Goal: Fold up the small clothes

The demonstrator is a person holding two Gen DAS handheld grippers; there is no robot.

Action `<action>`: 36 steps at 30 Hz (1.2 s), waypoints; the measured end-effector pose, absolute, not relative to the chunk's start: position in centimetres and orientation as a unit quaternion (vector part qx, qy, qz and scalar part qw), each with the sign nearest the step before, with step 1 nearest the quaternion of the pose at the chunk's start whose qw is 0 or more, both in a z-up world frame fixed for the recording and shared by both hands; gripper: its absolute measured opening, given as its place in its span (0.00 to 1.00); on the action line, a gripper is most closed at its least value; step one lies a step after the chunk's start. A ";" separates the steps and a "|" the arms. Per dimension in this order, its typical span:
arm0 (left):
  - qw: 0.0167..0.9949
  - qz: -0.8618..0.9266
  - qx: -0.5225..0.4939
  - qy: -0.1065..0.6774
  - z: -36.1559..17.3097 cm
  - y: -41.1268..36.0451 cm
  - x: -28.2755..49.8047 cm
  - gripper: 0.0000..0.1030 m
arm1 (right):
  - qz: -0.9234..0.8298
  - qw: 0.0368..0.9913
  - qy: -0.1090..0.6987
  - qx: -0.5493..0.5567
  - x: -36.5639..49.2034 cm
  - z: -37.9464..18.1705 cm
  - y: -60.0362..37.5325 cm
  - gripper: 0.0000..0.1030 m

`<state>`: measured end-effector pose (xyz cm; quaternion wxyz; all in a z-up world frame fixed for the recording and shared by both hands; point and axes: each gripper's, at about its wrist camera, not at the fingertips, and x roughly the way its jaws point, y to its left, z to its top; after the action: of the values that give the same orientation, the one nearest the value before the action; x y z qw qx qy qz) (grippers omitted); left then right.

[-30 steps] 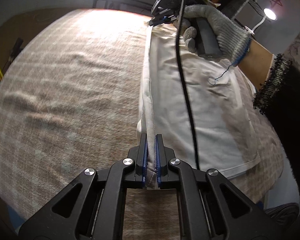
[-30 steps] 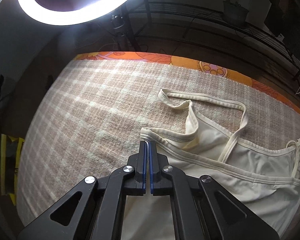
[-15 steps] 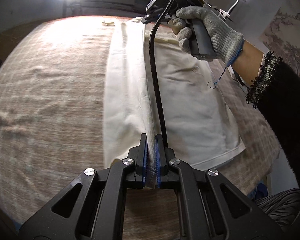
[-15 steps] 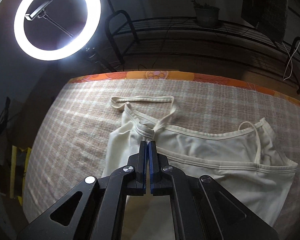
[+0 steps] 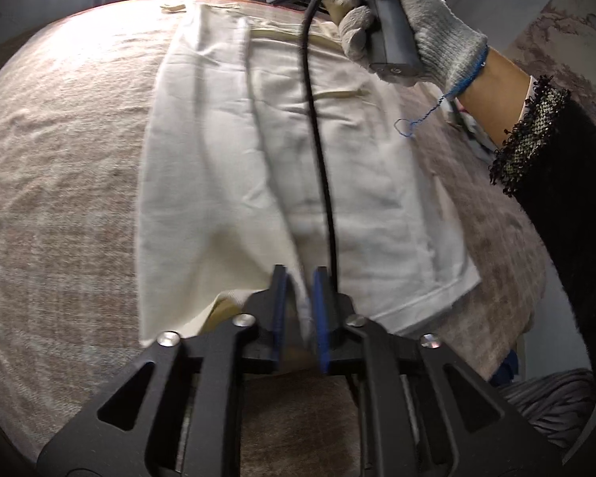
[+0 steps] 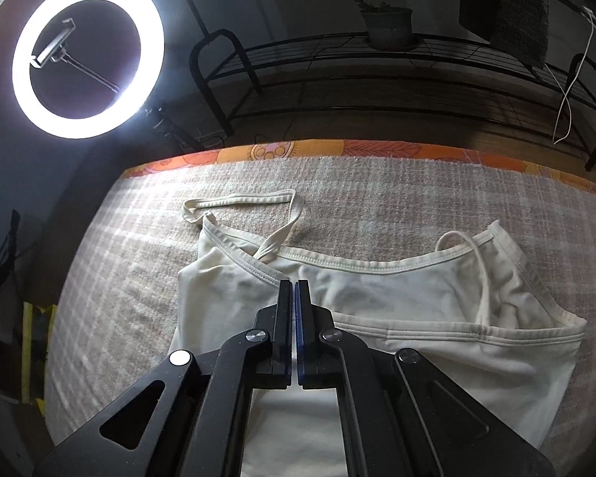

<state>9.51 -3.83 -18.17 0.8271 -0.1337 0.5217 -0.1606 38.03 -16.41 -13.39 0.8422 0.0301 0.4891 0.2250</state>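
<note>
A cream camisole top (image 5: 238,167) with thin straps lies on a plaid beige blanket (image 5: 59,183), its left side folded over onto the body. My left gripper (image 5: 298,278) is at the hem, its jaws a little apart with the folded hem edge loose between them. My right gripper (image 6: 294,290) is shut at the neckline end (image 6: 266,270) of the camisole (image 6: 417,298), near the crossed strap (image 6: 238,202); whether it still pinches fabric is hidden. The gloved hand holding it shows in the left wrist view (image 5: 401,28).
A lit ring light (image 6: 87,55) stands beyond the blanket's far edge. A black metal rack (image 6: 377,75) with a potted plant sits behind. An orange patterned border (image 6: 298,151) marks the far edge. A black cable (image 5: 318,139) hangs over the camisole.
Both grippers carried the camisole's left edge over to the right, laying the fold down. The left gripper's jaws have parted from the hem. The right gripper lowered to the neckline.
</note>
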 end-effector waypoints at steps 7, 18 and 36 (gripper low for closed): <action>0.840 -0.185 -0.108 0.499 -16.5 -4.8 7.2 0.28 | 0.226 0.859 0.454 0.065 34.3 -8.7 -23.4 0.02; 0.873 -0.180 -0.067 0.448 -14.0 -8.7 7.4 0.28 | 0.205 0.877 0.422 0.107 27.7 -6.5 -36.0 0.19; 0.841 -0.259 0.020 0.474 -17.2 -22.4 7.5 0.46 | 0.194 0.873 0.427 0.134 25.6 -9.4 -45.7 0.44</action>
<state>7.47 -22.43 -17.24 0.8415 0.0201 0.4736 -0.2593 25.65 -45.73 -9.41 0.8729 0.1343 0.4269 0.1943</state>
